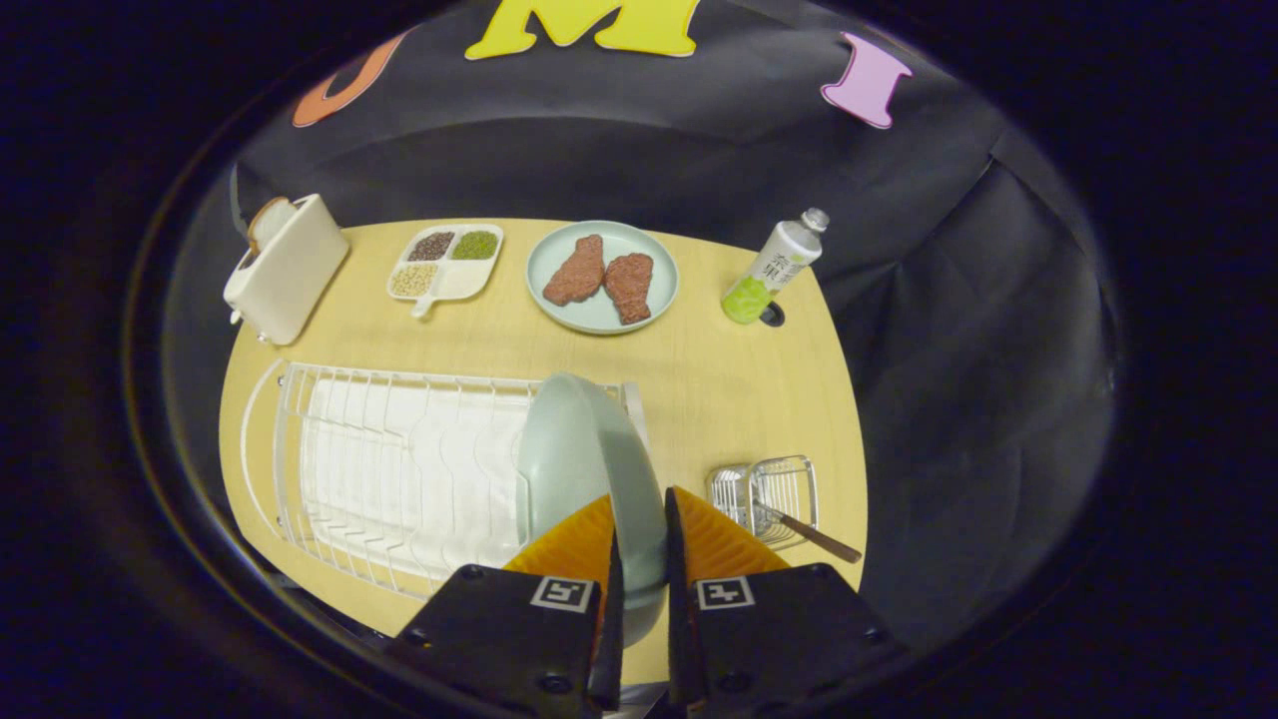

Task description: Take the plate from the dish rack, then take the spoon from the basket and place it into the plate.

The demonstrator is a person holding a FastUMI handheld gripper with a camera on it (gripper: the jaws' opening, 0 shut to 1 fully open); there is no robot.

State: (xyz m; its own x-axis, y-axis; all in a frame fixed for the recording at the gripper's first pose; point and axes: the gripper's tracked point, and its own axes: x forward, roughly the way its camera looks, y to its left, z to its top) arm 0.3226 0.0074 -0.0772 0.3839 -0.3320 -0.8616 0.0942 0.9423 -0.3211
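A pale green plate point(584, 459) stands on edge at the right end of the white wire dish rack point(399, 469). My gripper point(640, 514) straddles the plate's near rim, one finger on each face, shut on it. To the right of the fingers sits a small wire basket point(769, 494) on the wooden table. A spoon point(807, 534) lies in it, its brown handle sticking out over the basket's near right corner.
Along the table's far side stand a cream toaster point(285, 268), a white divided tray of grains point(446, 262), a pale green plate with two meat pieces point(602, 277) and a tilted bottle point(774, 268). Bare wooden table point(699, 379) lies between rack and basket.
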